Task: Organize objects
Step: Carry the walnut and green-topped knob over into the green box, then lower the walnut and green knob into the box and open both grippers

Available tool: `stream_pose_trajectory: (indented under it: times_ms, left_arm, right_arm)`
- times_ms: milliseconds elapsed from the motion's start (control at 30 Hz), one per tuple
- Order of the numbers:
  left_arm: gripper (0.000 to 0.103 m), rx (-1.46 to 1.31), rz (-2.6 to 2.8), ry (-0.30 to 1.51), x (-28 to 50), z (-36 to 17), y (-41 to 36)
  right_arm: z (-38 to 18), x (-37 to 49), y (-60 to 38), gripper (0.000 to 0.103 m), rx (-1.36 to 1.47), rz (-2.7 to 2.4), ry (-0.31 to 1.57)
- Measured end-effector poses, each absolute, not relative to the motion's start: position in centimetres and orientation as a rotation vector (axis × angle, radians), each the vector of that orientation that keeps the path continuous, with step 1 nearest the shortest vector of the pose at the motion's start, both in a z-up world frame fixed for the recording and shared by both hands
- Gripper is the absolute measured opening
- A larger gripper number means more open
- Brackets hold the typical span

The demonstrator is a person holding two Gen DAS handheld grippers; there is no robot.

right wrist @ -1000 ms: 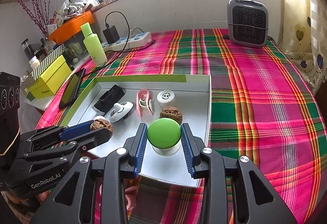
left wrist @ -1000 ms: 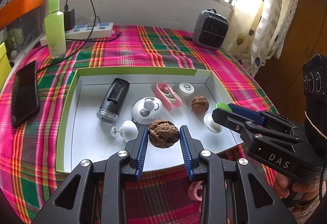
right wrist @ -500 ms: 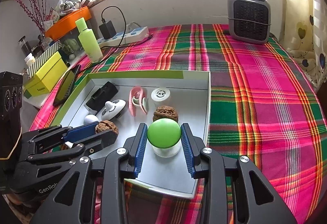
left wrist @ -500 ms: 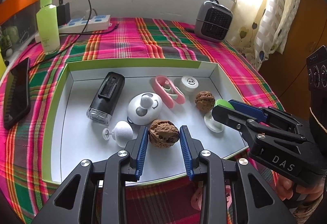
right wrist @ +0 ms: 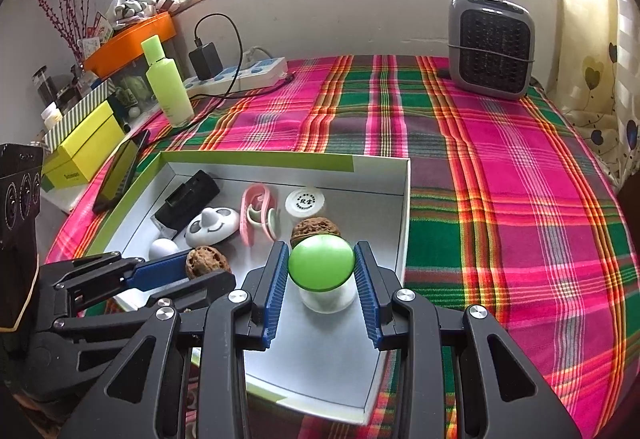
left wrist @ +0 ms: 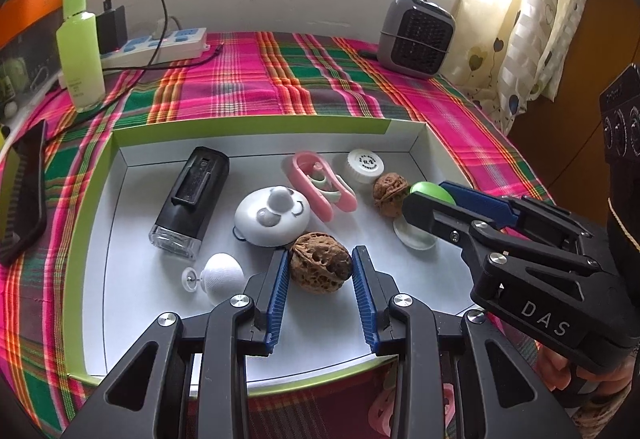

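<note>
Left gripper [left wrist: 320, 271] clamped on a walnut [left wrist: 320, 267], pads pressed to its two sides, just above the floor of the white tray [left wrist: 132, 319] near the front wall. Right gripper [right wrist: 322, 271] clamped likewise on a green-topped knob [right wrist: 322, 269] with a white base, over the tray's right part. Held walnut's long axis across the jaws. Straight down from each gripper, bare tray floor: probably a short lowering before release. Counted in the tray: two walnuts, second walnut [left wrist: 390, 195] loose by the right gripper; one black case [left wrist: 192, 207], one white smiley disc [left wrist: 274, 215], one pink clip [left wrist: 324, 185], one white cap [left wrist: 366, 165], one white ball [left wrist: 222, 275].
</note>
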State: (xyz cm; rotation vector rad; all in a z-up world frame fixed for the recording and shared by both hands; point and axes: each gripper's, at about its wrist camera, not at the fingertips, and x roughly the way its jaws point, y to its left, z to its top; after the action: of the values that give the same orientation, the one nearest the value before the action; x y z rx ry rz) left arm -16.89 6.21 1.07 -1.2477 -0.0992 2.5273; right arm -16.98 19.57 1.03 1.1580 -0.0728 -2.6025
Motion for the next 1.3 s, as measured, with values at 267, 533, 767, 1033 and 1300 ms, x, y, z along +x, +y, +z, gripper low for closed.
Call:
stream_pose_trajectory:
  times_ms: [267,533,767,1033,1300]
  left_arm:
    - [0.03,-1.242,2.538,-0.084,-16.98,0.96,6.4]
    - [0.031,-1.243,2.537,-0.08,-17.01,0.92,6.43]
    - [0.032,-1.25,2.537,-0.08,-16.98,0.92,6.37]
    - [0.037,-1.251,2.537,-0.087,-16.82,0.92,6.27]
    - [0.043,-1.242,2.54,-0.086,-16.37,1.14,6.04]
  right_arm:
    - [0.88,-17.17,19.42,0.035,1.128,-2.621,-0.035]
    - [0.92,-17.08,19.38,0.035,1.13,-2.621,-0.035]
    - [0.91,-16.97,19.34,0.035,1.131,-2.624,-0.037]
    - [1.0,-16.94,19.43,0.035,1.134,-2.617,-0.059]
    - [1.12,-16.74,19.82,0.042,1.132,-2.588,-0.127]
